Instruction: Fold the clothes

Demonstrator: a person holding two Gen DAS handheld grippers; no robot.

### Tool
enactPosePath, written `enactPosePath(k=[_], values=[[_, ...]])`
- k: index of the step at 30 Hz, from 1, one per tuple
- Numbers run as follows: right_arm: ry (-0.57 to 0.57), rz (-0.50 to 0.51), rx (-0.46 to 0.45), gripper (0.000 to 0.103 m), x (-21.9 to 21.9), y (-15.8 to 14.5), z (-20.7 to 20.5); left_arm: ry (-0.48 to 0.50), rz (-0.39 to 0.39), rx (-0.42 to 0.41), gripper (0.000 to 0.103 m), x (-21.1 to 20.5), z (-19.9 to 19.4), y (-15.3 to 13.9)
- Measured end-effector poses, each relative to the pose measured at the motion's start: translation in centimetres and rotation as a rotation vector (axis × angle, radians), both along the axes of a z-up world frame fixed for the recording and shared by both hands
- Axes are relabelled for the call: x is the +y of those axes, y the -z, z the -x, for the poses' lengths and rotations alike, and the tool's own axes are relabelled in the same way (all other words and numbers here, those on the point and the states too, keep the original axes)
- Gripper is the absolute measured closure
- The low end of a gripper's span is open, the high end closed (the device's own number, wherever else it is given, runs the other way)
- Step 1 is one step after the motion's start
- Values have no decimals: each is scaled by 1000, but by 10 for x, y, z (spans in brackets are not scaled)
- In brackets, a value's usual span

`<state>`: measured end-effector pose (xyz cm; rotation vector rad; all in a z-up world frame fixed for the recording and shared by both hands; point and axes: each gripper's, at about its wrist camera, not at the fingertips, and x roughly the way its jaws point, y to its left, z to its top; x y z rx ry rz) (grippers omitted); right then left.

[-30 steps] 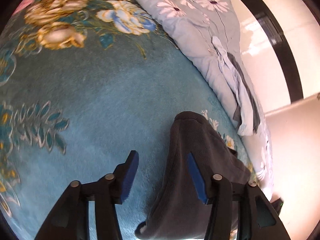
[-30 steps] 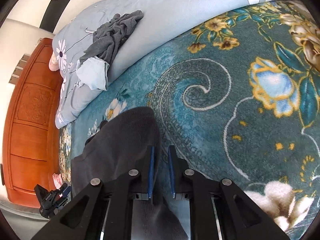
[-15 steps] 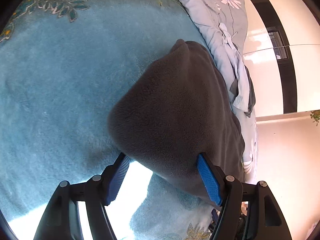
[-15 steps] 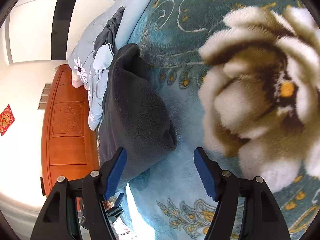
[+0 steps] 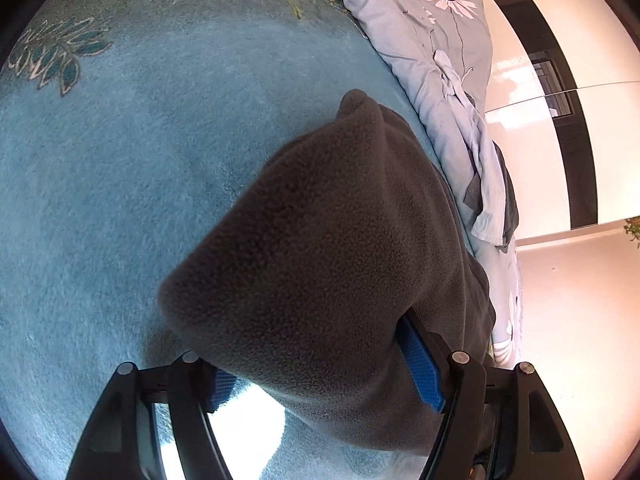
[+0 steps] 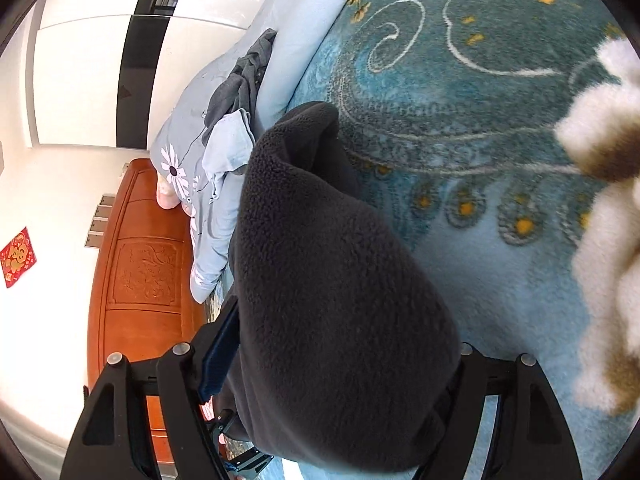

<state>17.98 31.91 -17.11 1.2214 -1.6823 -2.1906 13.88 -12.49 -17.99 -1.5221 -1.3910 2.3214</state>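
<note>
Between the spread fingers of the left gripper [image 5: 326,376] sits a folded dark grey fleece garment [image 5: 320,256], lying on the teal floral blanket [image 5: 120,168]. Right gripper [image 6: 340,364] likewise splayed wide, fleece bulk filling the gap. Beyond the fingertips: pale blue quilt [image 5: 420,40] with crumpled clothes [image 6: 236,96] on it.

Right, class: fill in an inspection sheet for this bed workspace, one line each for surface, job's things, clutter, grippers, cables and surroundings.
Surface: teal floral blanket covering the bed.
Job's things: dark grey fleece, bunched, lying between both grippers' fingers.
Clutter: grey and pale blue clothes heaped on the daisy-print quilt.
Grippers: left hand-held gripper open around the fleece; right hand-held gripper open around the fleece.
Cables: nothing seen.
Surroundings: wooden headboard, white wall.
</note>
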Motion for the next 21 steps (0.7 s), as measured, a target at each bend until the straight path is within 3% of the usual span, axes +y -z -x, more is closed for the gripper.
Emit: enactPosePath(k=[3,5,8,12,21], values=[[3,8,-15,32,-2,-3,5,-20,22,-24,33,1,-4,-5],[5,13,-24,44,-3,-5,9,-37,36,-37,44,2,-10,-10],[8,21,-39,53,-5,-8,14,-63,45,-45,58,2,-22,-21],[-14,37,-45,56,-2,-17,-3,-60,70,-52,62,6,-45,-38],[-124,28,-81,56,19,-36,-77,-18,-24,-115,63,17,-156,-46]])
